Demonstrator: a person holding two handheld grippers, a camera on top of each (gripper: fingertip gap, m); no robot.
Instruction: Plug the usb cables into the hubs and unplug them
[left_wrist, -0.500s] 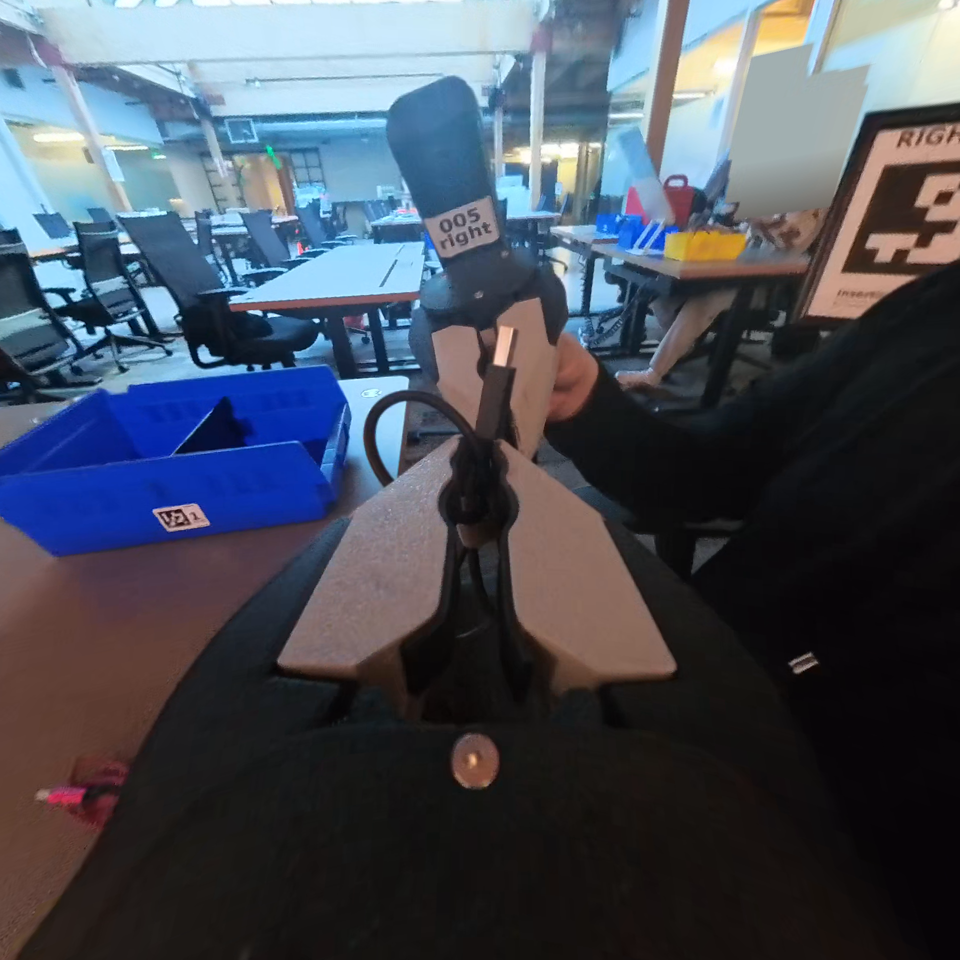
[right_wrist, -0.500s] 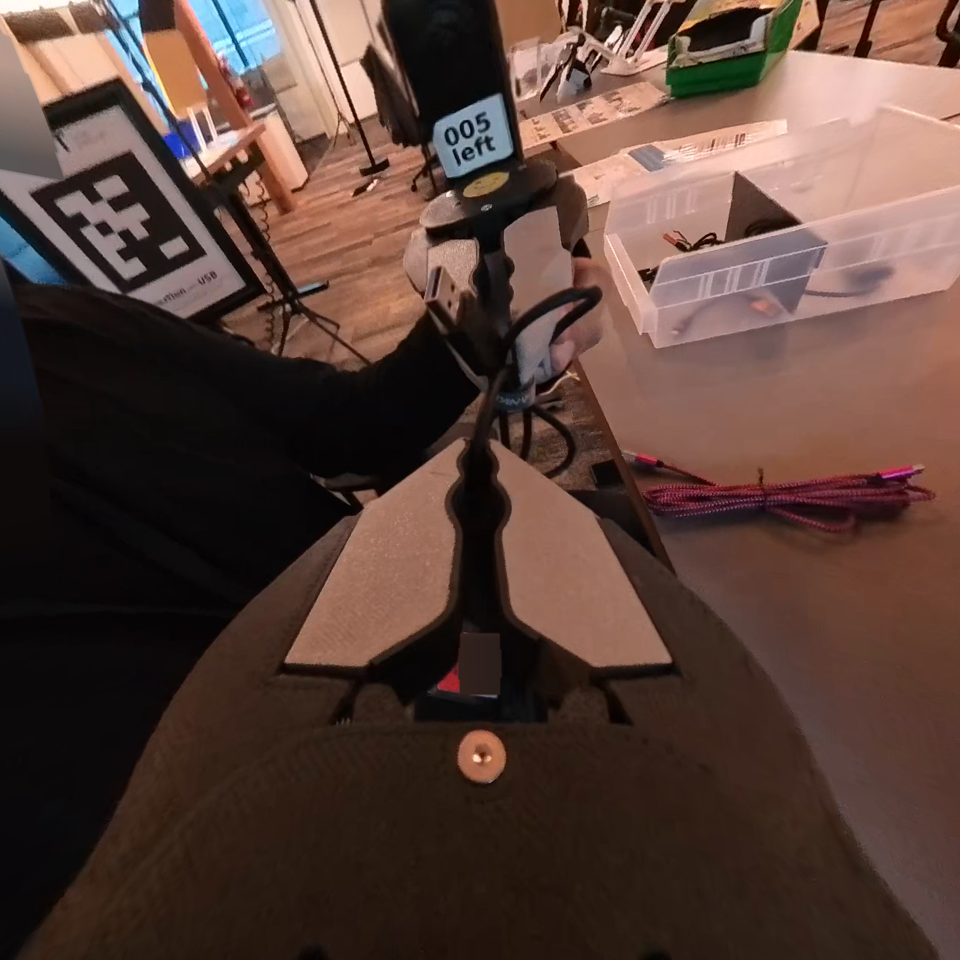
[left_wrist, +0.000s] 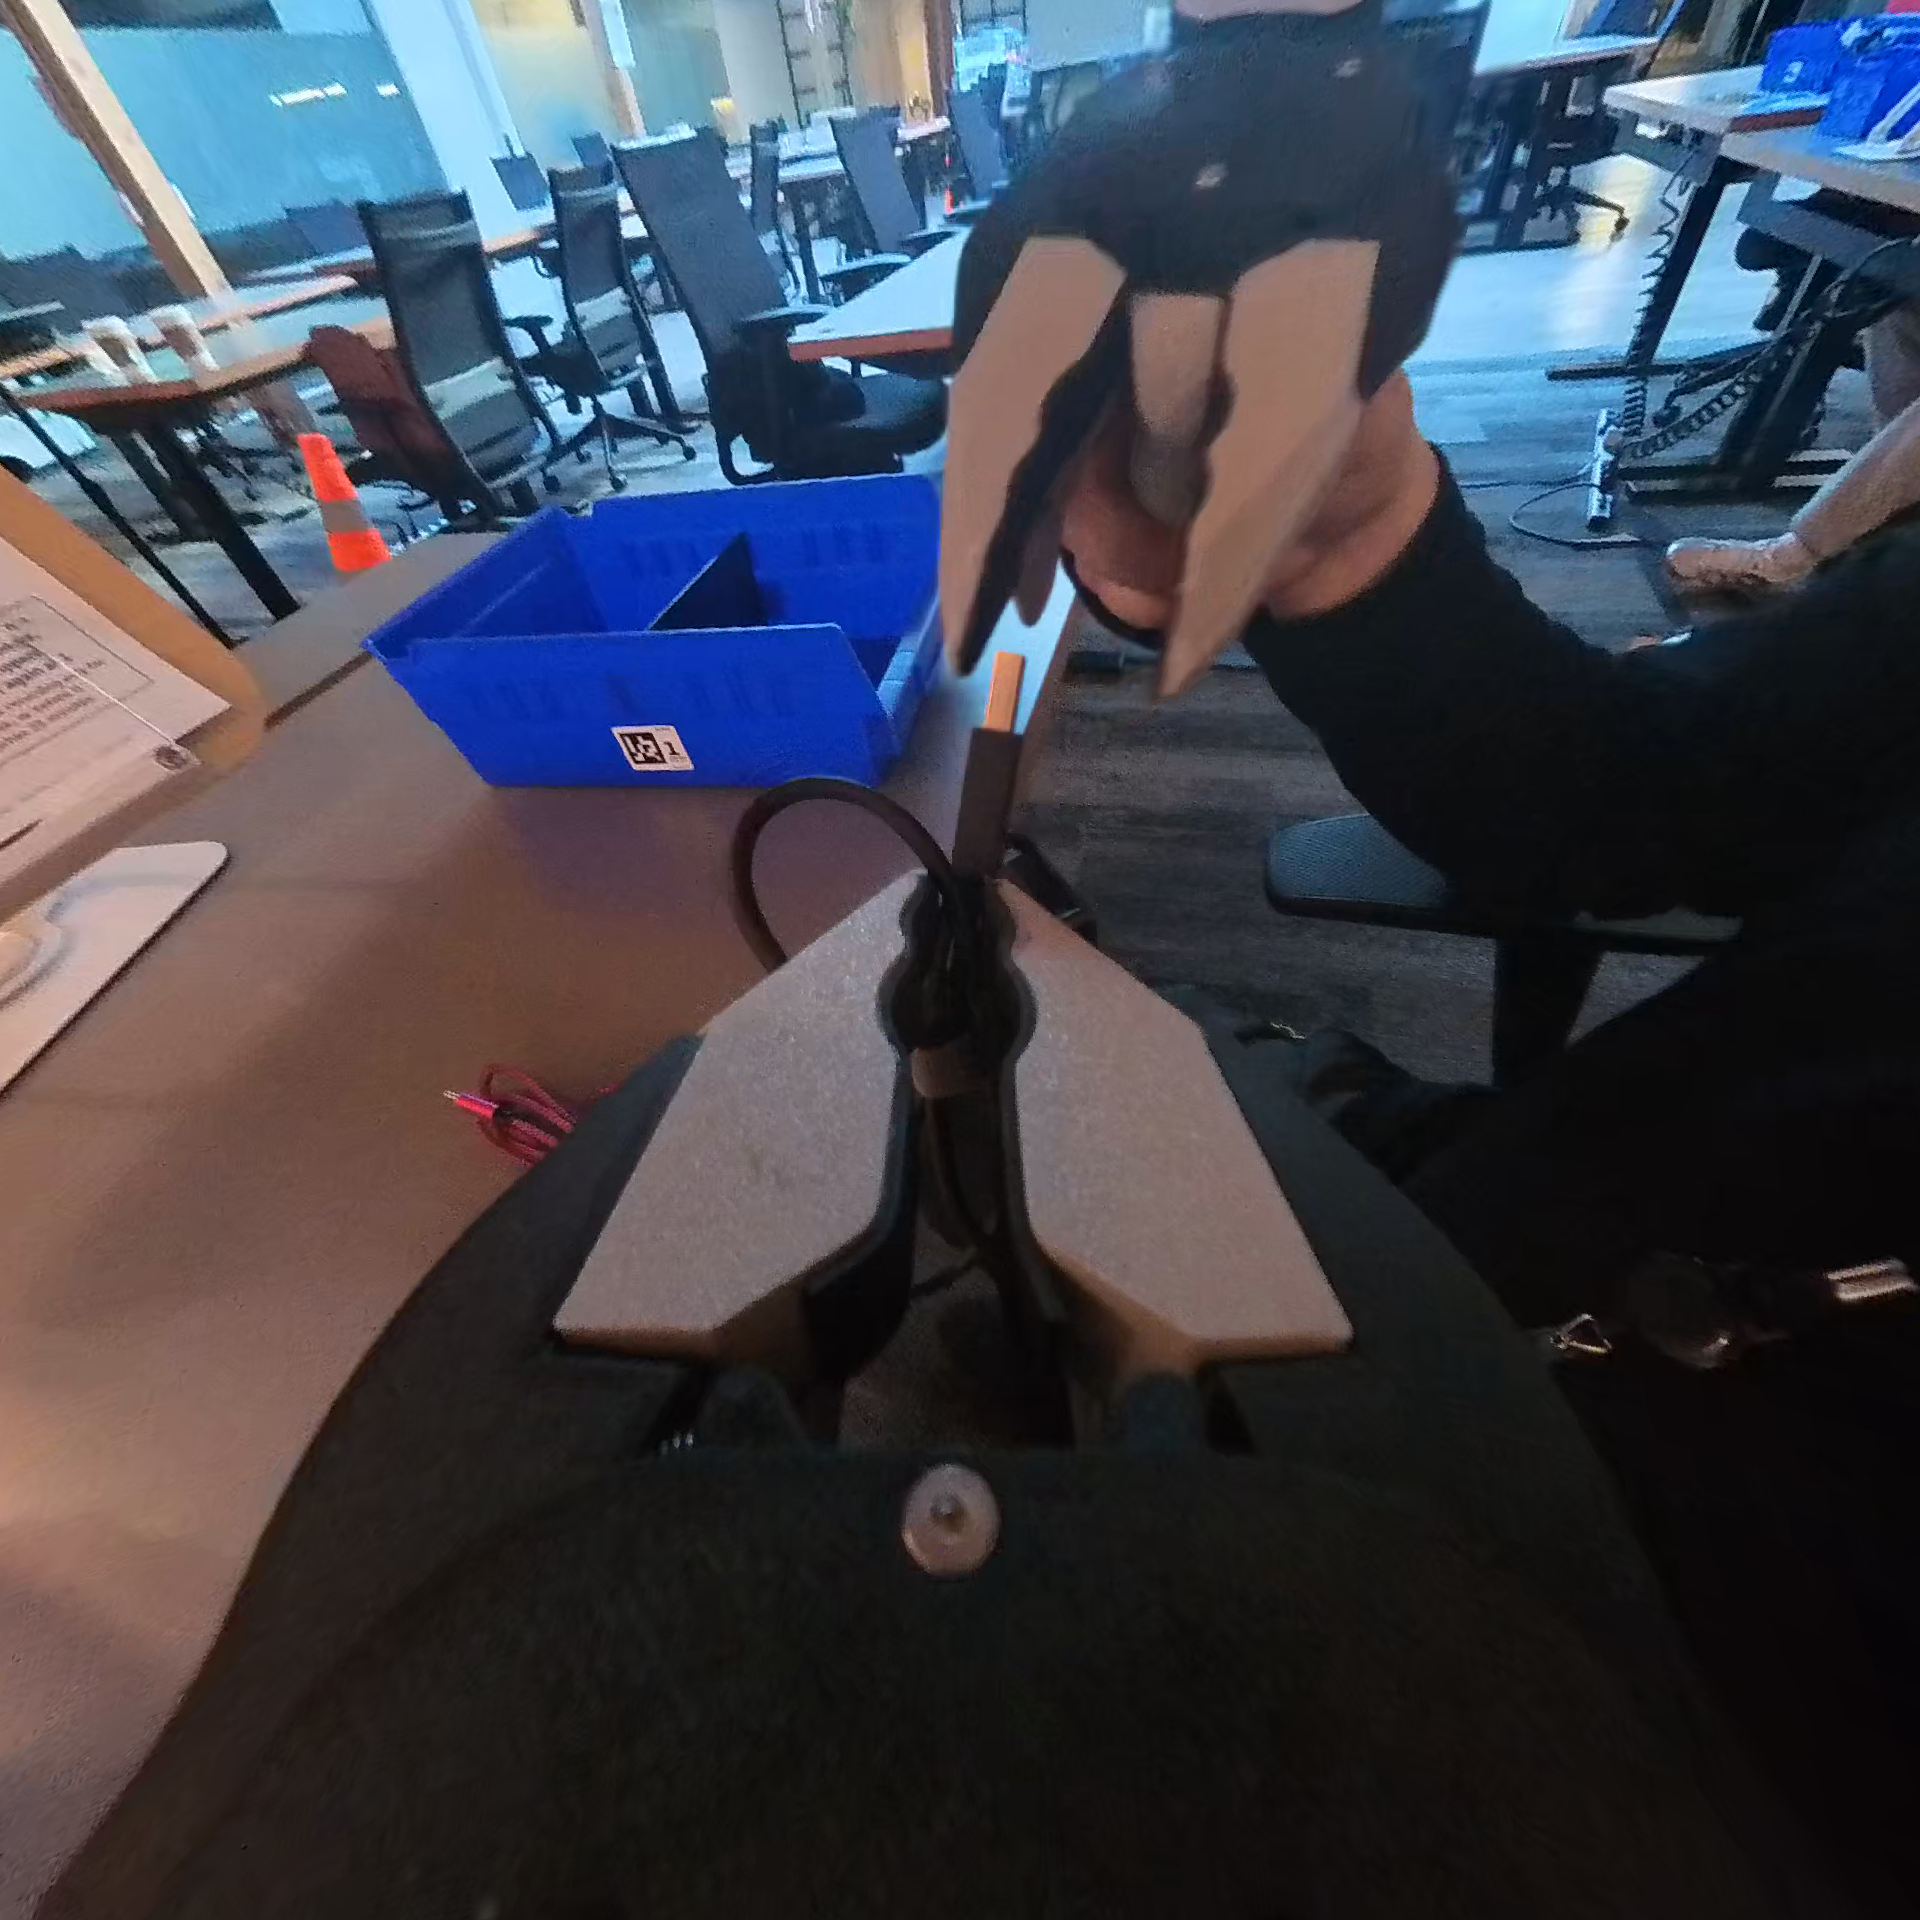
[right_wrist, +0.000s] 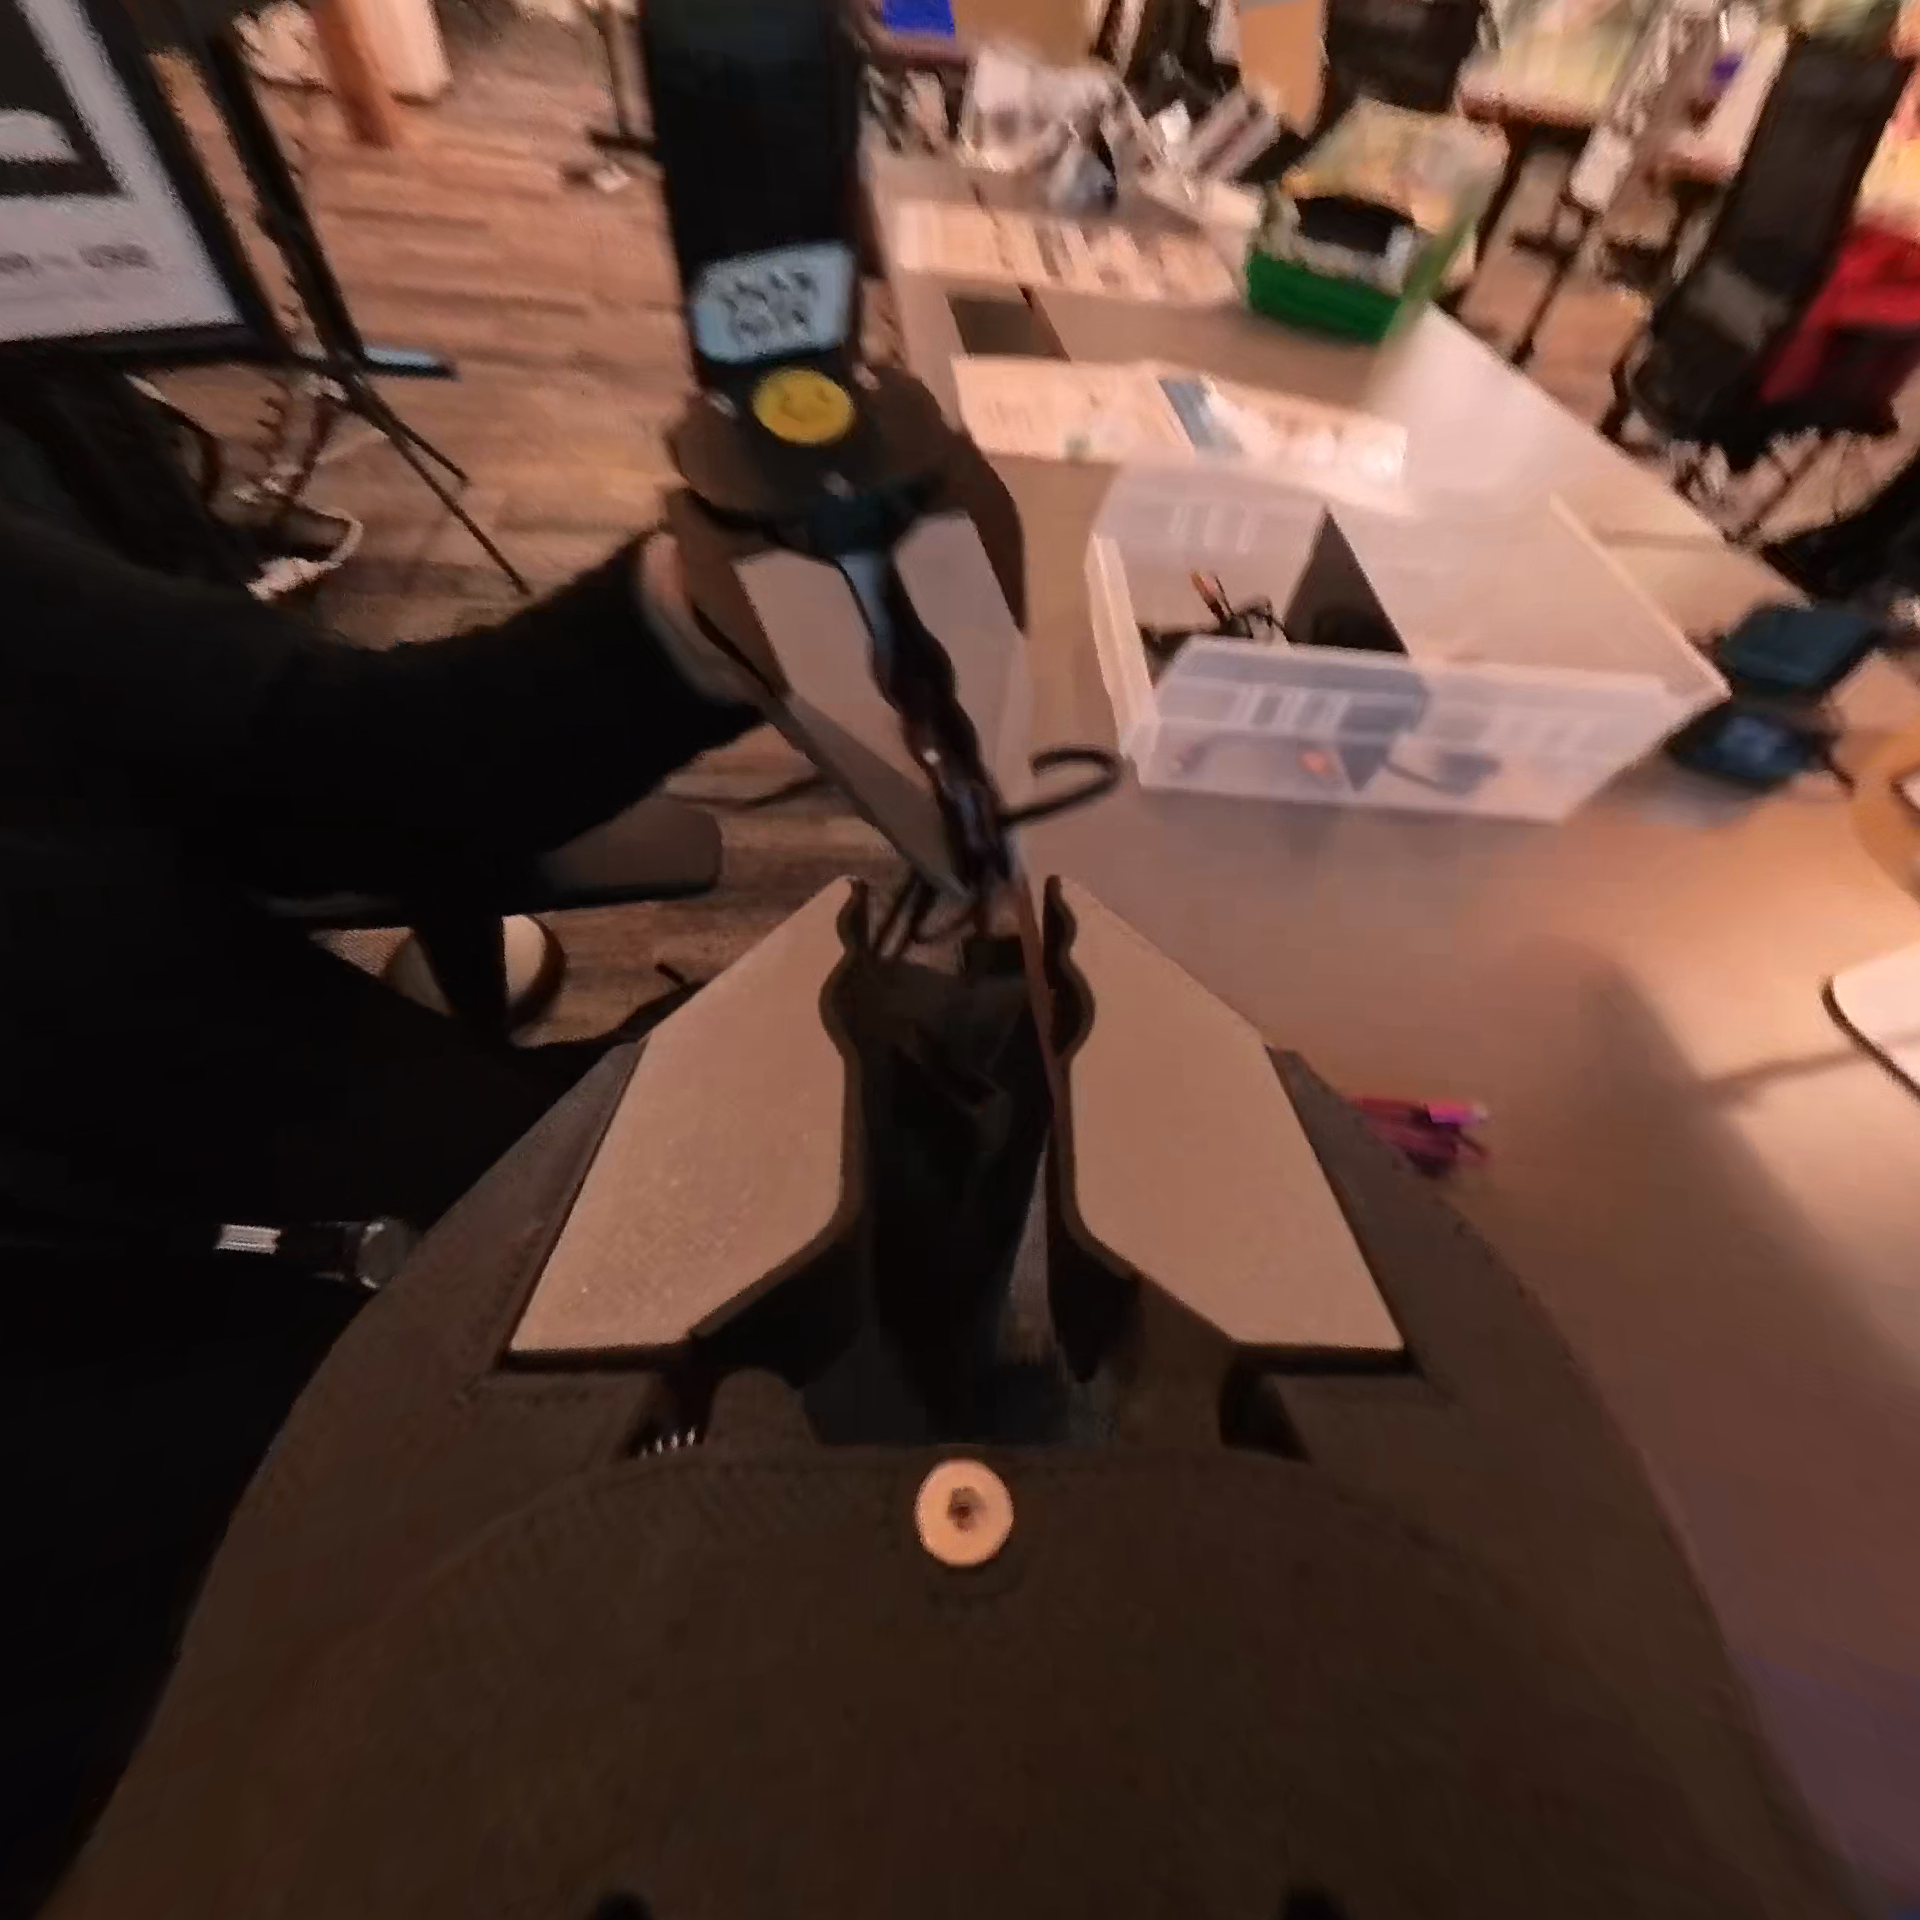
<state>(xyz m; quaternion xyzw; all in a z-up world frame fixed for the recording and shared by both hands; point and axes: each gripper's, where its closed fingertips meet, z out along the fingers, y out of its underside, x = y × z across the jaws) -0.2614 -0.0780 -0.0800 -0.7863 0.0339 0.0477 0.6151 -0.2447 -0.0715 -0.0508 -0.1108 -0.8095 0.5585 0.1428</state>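
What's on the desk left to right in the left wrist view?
White pad → pink cable → blue bin → USB plug in the left claw → right claw.

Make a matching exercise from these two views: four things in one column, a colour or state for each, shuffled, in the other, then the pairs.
Things:
1. left gripper
2. right gripper
3. bin with a square tag
4. thin cable lying on the table

States:
A. blue
B. open
C. pink
D. shut on a black USB cable

Pairs: 1-D, 2-B, 3-A, 4-C
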